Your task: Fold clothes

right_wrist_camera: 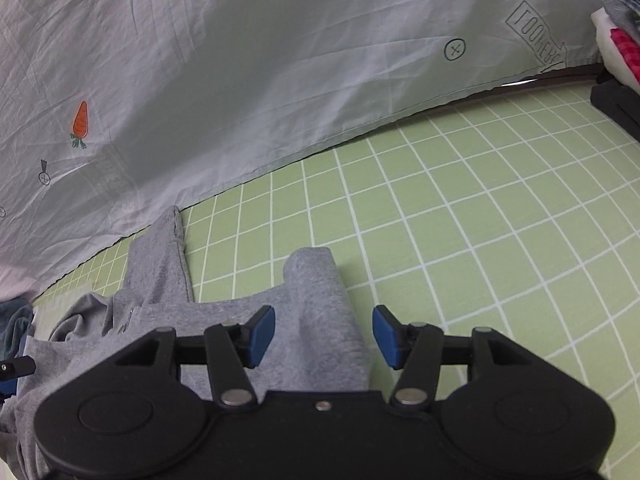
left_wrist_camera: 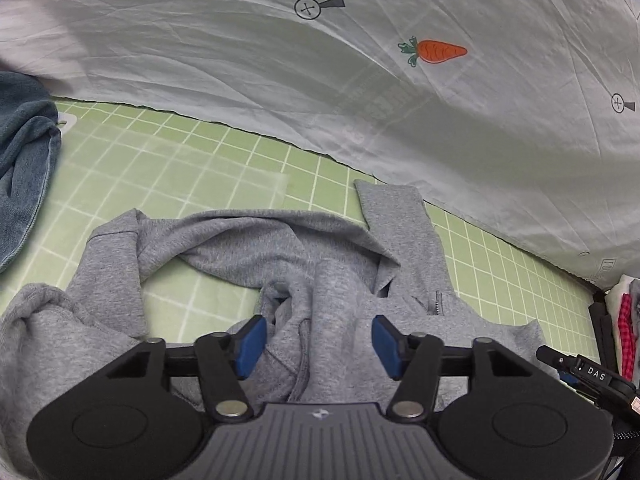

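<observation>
Covering the back of the scene, a pale grey sheet (left_wrist_camera: 360, 92) hangs down to a green checked surface (right_wrist_camera: 460, 220); it carries a carrot print (left_wrist_camera: 434, 51) and circled-cross marks, and in the right wrist view a boxed arrow with mirrored lettering that cannot be read with certainty. On the surface lies a crumpled grey sweatshirt (left_wrist_camera: 280, 248), unfolded, one sleeve reaching toward the sheet's edge, a small zip visible near its right side. A dark blue towel-like cloth (left_wrist_camera: 24, 160) sits at the far left edge. A stack of fabrics (right_wrist_camera: 620, 40), including a red checked piece, rests at the right on a black base.

The left tool (left_wrist_camera: 319, 346) hovers low over the sweatshirt's bunched middle, jaws spread, gripping nothing. The right tool (right_wrist_camera: 323, 336) is likewise spread apart, straddling a raised fold of the sweatshirt without clamping it. A black part at the left view's right edge reads "DAS".
</observation>
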